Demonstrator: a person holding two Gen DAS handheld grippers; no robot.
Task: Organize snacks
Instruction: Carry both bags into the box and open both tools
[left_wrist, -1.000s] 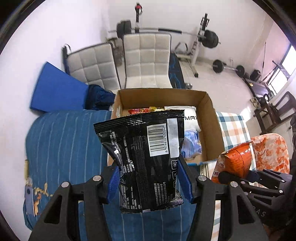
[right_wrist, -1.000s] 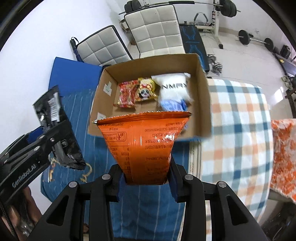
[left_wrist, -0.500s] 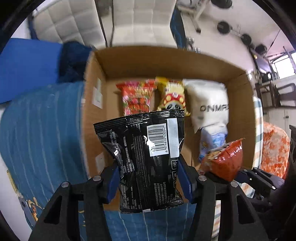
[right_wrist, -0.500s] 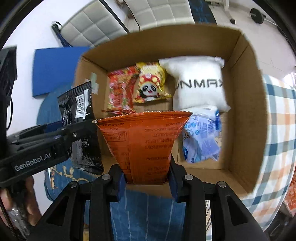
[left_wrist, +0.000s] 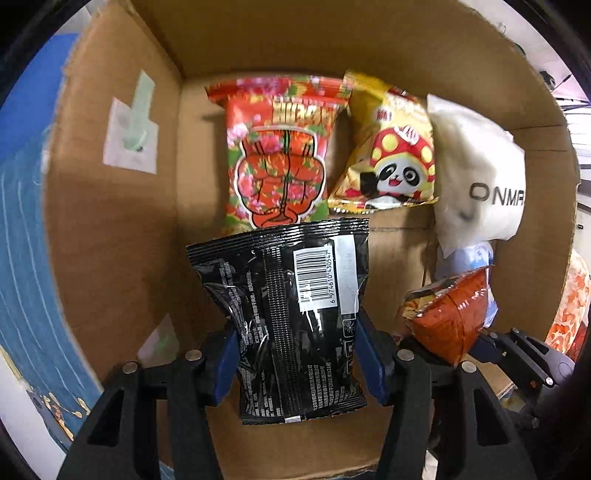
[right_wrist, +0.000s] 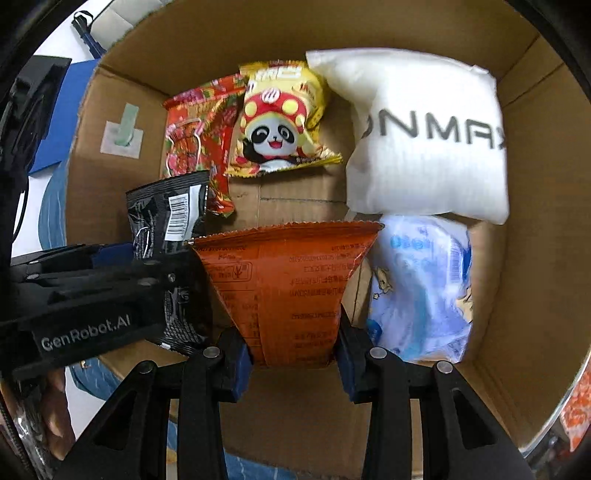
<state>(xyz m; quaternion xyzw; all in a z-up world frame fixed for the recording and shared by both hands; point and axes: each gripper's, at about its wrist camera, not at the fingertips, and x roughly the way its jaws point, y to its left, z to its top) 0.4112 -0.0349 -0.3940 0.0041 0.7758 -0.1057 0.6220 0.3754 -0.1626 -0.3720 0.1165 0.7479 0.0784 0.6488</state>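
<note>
My left gripper (left_wrist: 295, 354) is shut on a black snack bag (left_wrist: 291, 317) with a white barcode label, held inside the open cardboard box (left_wrist: 110, 206). My right gripper (right_wrist: 293, 354) is shut on an orange snack bag (right_wrist: 284, 284), also held down inside the box (right_wrist: 532, 258). In the right wrist view the black bag (right_wrist: 166, 218) hangs just left of the orange one. In the left wrist view the orange bag (left_wrist: 450, 314) sits to the lower right.
On the box floor lie a red floral packet (left_wrist: 280, 155), a yellow panda packet (left_wrist: 391, 147), a white pillow-like pack (right_wrist: 424, 133) and a pale blue packet (right_wrist: 421, 288). Bare cardboard floor (right_wrist: 295, 199) shows mid-box. Blue striped cloth (left_wrist: 22, 266) lies outside, left.
Both grippers have dropped forward from above the bed into the box, carrying their bags. The box walls now fill both views.
</note>
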